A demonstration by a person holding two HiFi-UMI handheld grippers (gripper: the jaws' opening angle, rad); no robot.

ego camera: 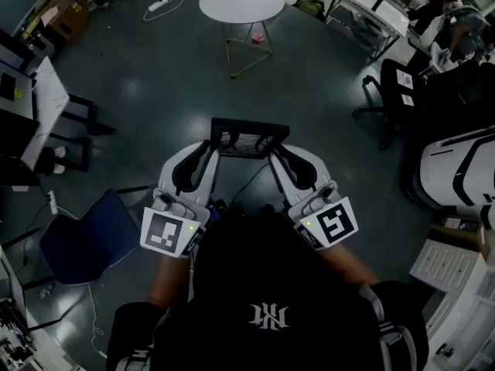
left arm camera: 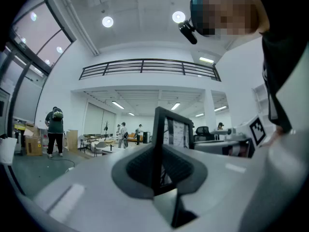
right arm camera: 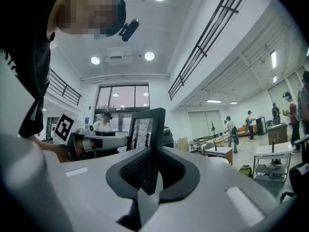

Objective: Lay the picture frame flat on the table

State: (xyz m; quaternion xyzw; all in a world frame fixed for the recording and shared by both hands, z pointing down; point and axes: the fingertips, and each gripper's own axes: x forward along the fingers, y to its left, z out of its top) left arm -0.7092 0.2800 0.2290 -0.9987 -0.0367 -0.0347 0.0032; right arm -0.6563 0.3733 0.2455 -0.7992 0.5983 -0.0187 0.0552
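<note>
A black picture frame (ego camera: pixel 249 137) hangs in the air between both grippers, over the dark floor. My left gripper (ego camera: pixel 210 148) is shut on its left edge and my right gripper (ego camera: pixel 276 151) on its right edge. In the left gripper view the frame (left arm camera: pixel 170 129) stands edge-on between the dark pads (left arm camera: pixel 137 170), with a line drawing behind its glass. In the right gripper view the frame (right arm camera: pixel 147 129) is clamped the same way between the pads (right arm camera: pixel 174 170). The round white table (ego camera: pixel 241 2) stands well ahead, apart from the frame.
A blue chair (ego camera: pixel 81 242) is at the lower left, desks (ego camera: pixel 39 114) are along the left. A black office chair (ego camera: pixel 390 91) and a white machine (ego camera: pixel 460 168) stand at the right. Several people stand far off in the hall.
</note>
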